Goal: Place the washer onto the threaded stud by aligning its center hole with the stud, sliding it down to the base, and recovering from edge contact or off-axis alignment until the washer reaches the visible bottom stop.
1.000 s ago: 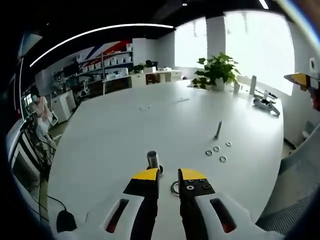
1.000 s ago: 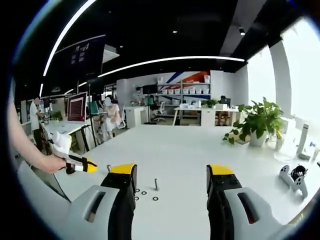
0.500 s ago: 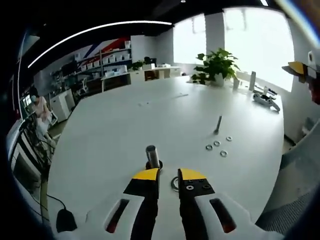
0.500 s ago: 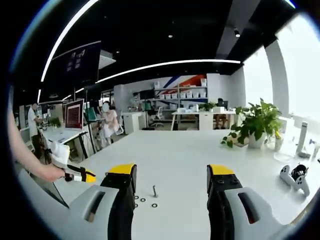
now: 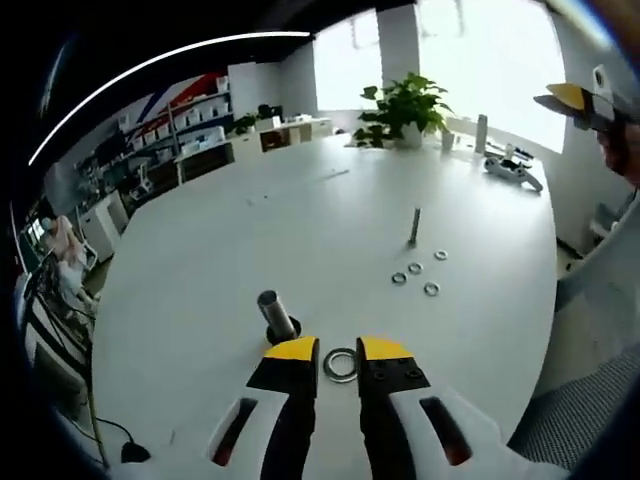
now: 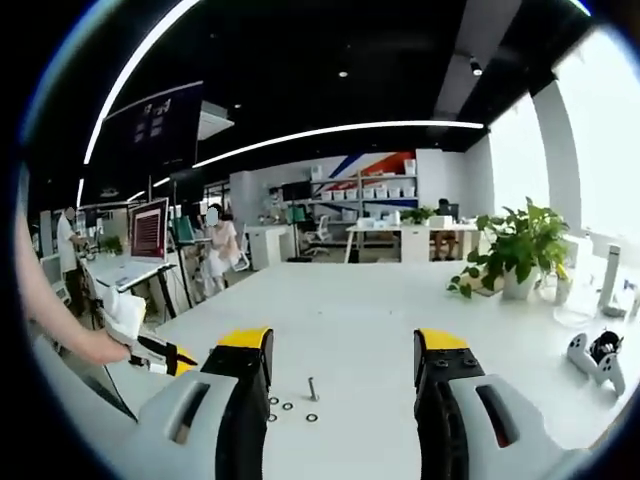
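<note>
In the left gripper view, my left gripper is shut on a flat steel washer, which spans the narrow gap between the yellow tips. The short threaded stud stands upright on its dark base on the white table, just left of and beyond the tips. The washer is apart from the stud. My right gripper is wide open over the table with nothing between its fingers. It also shows as a yellow-tipped right gripper at the upper right. A hand holds the left gripper at the far left.
A thin upright bolt stands mid-table with several small washers around it, seen again as bolt and washers. A game controller and a potted plant sit at the far end. Table edge runs on the right.
The left view has risen and tilted, so the stud sits further left in it. The washer now shows whole between the left jaws. The right gripper stays open, barely moved.
</note>
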`<state>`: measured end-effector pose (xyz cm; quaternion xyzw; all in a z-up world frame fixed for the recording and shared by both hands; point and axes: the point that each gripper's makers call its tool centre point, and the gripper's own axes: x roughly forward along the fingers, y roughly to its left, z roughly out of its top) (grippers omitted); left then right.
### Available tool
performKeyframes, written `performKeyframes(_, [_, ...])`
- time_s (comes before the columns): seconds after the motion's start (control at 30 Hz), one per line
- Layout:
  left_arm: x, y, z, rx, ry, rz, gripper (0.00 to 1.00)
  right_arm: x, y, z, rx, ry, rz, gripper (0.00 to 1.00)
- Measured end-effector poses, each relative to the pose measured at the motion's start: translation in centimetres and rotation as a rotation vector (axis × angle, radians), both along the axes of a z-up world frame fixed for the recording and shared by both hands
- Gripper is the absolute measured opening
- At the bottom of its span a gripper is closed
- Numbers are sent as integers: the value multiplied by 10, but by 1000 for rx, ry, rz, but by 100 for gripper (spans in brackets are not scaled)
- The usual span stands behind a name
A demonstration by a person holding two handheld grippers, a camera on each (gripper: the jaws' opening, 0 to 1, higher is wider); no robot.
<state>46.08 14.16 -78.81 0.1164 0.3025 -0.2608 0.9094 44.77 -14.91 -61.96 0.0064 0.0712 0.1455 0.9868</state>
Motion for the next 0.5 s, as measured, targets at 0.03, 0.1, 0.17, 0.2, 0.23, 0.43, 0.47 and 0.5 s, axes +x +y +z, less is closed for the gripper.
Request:
performKeyframes(0.03, [-1,-1,-3,7,20,-12,13,1,1,-1,-17,-1,4,59])
performKeyframes(0.1, [-2,-4,-8,27,41,-39,13,1,4,-2,-31,-2,11,59])
performKeyframes(0.17, [-4,-7,-17,52,83,-81,13,2,5,-3,-34,-2,16,59])
performKeyframes(0.2, [-3,-6,-22,66,95,-96,13,2,7,-4,-37,1,21,59])
performKeyframes(0.23, [-1,-6,-27,85,110,-116,13,2,8,-6,-42,2,25,59])
performKeyframes(0.43, [5,-5,-48,145,175,-186,12,1,11,-5,-47,-2,33,59])
performKeyframes(0.47, [7,-5,-53,154,191,-196,12,1,11,-5,-48,-3,34,59])
performKeyframes(0.5, [6,-4,-56,164,211,-203,12,0,12,-5,-49,-1,35,59])
